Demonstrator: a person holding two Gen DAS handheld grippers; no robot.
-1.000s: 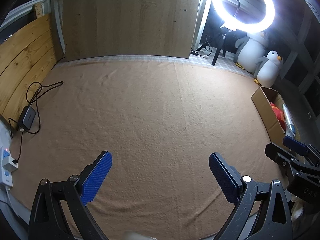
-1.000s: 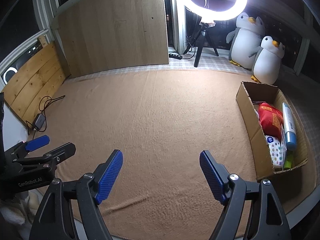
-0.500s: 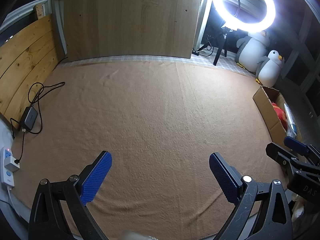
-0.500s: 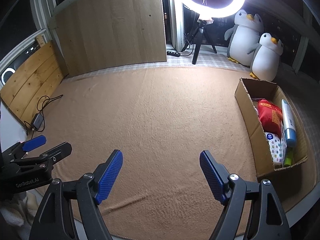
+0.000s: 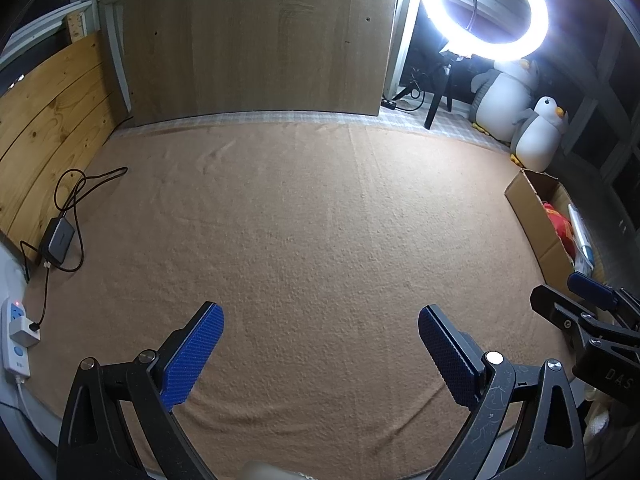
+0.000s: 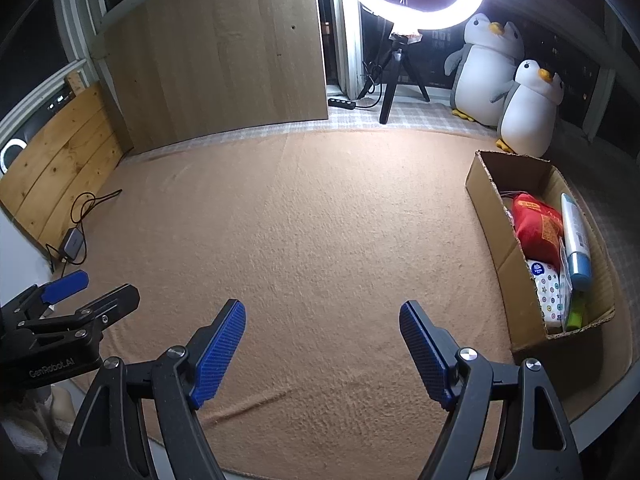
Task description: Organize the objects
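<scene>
A cardboard box (image 6: 490, 200) sits at the right edge of the tan carpet (image 6: 320, 220). It holds a red packet (image 6: 538, 228), a white and blue tube (image 6: 576, 236), a dotted white pack (image 6: 550, 288) and a green item (image 6: 576, 316). The box also shows in the left wrist view (image 5: 532, 216). My right gripper (image 6: 322, 316) is open and empty above the carpet's near edge, left of the box. My left gripper (image 5: 320, 320) is open and empty, and appears from the side in the right wrist view (image 6: 80, 292).
A ring light on a tripod (image 6: 400, 40) and two plush penguins (image 6: 528, 108) stand at the back right. A wooden board (image 6: 220, 64) leans at the back. A black adapter with cable (image 5: 60, 236) and a white power strip (image 5: 16, 332) lie at the left.
Both views have tilted slightly, so the room has shifted down a little in the frames. Both grippers stay open and empty.
</scene>
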